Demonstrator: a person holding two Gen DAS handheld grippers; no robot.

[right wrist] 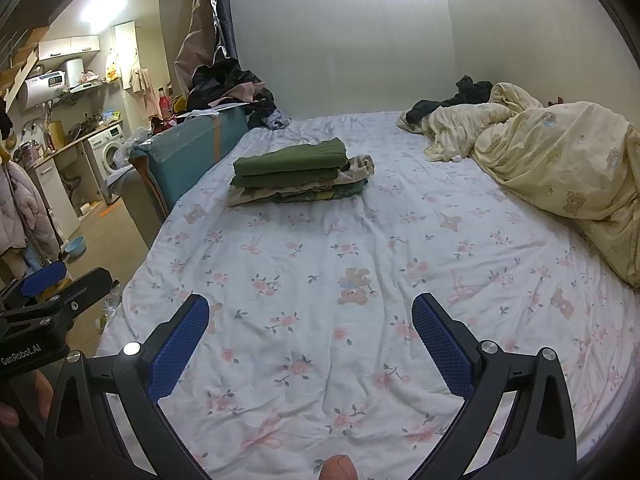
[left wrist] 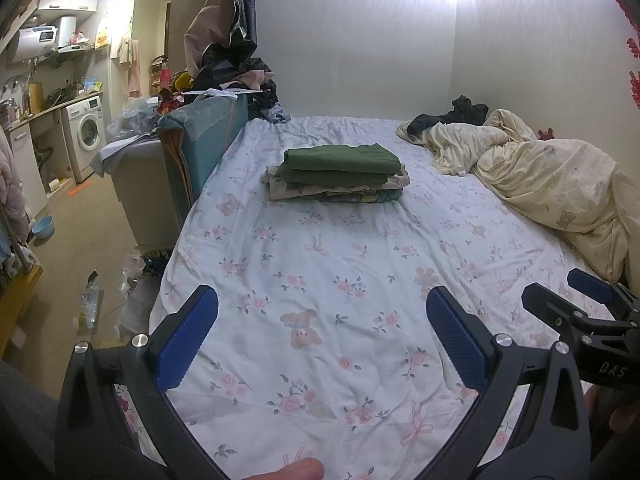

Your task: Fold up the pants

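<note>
Folded green pants top a stack of folded clothes on the floral bedsheet, far ahead of both grippers. My left gripper hovers open over the near part of the bed with nothing between its blue pads. In the right wrist view my right gripper is likewise open and empty. Each gripper shows at the edge of the other's view: the right gripper and the left gripper. A dark garment lies crumpled at the far end.
A cream duvet is bunched along the right side of the bed. A teal headboard-like panel and piled clothes stand on the left. A washing machine and floor clutter lie beyond the left bed edge.
</note>
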